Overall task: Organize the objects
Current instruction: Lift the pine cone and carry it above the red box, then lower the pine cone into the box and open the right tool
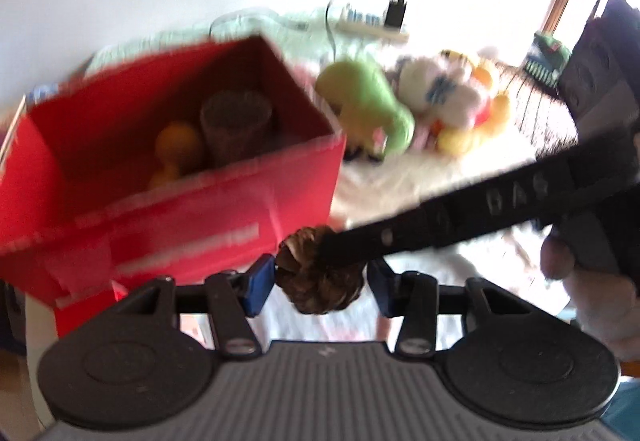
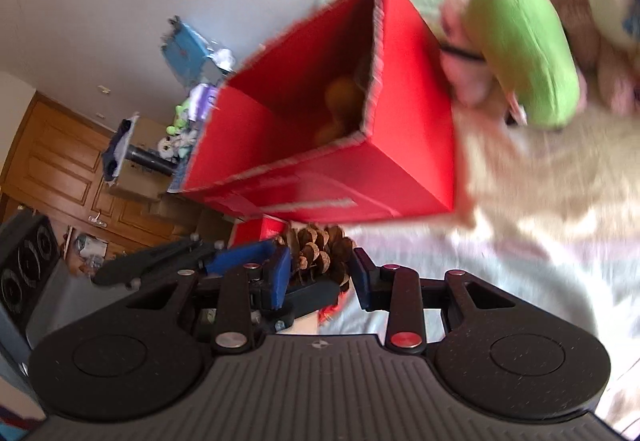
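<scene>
**Q:** Report the position of the pine cone.

**A:** The pine cone (image 1: 320, 273) sits between the blue pads of my left gripper (image 1: 320, 283), near the bottom centre of the left wrist view. In the right wrist view the same pine cone (image 2: 320, 255) lies between the fingers of my right gripper (image 2: 320, 277) too. The two tools meet at the cone: a black finger of the right gripper crosses the left view from the right and ends on the cone.

**Q:** State of each claw?

**A:** Left: the pads stand apart with the cone between them; the left pad appears to touch it, and a gap shows on the right side. I cannot tell whether it pinches. Right: its pads stand either side of the cone; contact is not clear, so I cannot tell.

**Q:** Where is the container?

**A:** The red box (image 1: 224, 201) stands just beyond the cone, to the far left, open at the top. Inside it are an orange rounded toy (image 1: 176, 149) and a dark cylindrical thing (image 1: 236, 125); blur hides further detail.

**Q:** Other items?

**A:** A green plush toy (image 1: 372, 101) lies to the right of the box on the pale bedding (image 1: 420, 169). Further right is a heap of white and yellow plush toys (image 1: 460, 97). A power strip (image 1: 372, 25) with a black plug lies at the far edge.
</scene>
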The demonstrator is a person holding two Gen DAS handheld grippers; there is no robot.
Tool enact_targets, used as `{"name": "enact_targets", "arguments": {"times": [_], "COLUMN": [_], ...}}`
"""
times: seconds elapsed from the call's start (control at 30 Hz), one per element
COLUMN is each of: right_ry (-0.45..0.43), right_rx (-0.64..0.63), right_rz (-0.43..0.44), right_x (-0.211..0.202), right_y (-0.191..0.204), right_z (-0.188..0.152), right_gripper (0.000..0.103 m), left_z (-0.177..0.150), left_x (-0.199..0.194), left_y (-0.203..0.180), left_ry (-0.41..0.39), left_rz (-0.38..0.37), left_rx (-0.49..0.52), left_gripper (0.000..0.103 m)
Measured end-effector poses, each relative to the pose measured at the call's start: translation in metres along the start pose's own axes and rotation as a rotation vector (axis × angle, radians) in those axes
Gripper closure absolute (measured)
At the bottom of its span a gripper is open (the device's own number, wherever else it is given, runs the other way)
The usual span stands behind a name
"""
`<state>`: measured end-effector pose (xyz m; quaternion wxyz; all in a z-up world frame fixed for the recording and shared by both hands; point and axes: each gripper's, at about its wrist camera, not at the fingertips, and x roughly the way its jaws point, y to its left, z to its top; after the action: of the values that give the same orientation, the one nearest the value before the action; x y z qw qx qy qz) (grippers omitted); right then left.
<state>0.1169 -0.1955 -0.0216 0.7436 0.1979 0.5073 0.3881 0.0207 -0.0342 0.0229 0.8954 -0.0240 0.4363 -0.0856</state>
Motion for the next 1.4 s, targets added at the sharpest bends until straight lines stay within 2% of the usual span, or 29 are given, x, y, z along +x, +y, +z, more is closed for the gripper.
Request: {"name": "enact_targets", "arguments": {"times": [0.3, 0.5, 0.6, 0.77, 0.93, 1.07, 1.4], "right_ry": [-0.115, -0.173, -0.193, -0.181, -0.159, -0.145, -0.155], "right_rx": [-0.037, -0.059, -0.091, -0.139, -0.166, -0.154, -0.174], "right_rz": [-0.002, -0.032, -0.093, -0.205, -0.279, -0.313, -0.322], "right_x": [-0.005, 0.003, 0.016, 0.043, 0.057, 0.062, 0.066], "right_y": [0.025, 0.031, 0.034, 0.032, 0.033, 0.029, 0.034], "right_z": [0.026, 0.049, 0.059, 0.066, 0.070, 0.071, 0.067], "right_gripper": [0.067, 0.067, 0.067, 0.068, 0.068, 0.067, 0.063], "left_z": [0.036, 0.058, 0.065, 0.064, 0.062, 0.063, 0.062], "left_x": [-0.021, -0.016, -0.002, 0.032, 0.051, 0.062, 0.078], "left_y": [0.010, 0.034, 0.054, 0.081, 0.091, 0.093, 0.102], "left_ry": [-0.115, -0.159, -0.149, -0.088, -0.045, -0.025, 0.019], "left_rz": [-0.025, -0.037, -0.069, -0.142, -0.181, -0.194, -0.207], "left_rx": [0.066, 0.040, -0.011, -0.109, -0.144, -0.148, -0.184], "left_gripper": [0.056, 0.056, 0.056, 0.056, 0.056, 0.056, 0.057]}}
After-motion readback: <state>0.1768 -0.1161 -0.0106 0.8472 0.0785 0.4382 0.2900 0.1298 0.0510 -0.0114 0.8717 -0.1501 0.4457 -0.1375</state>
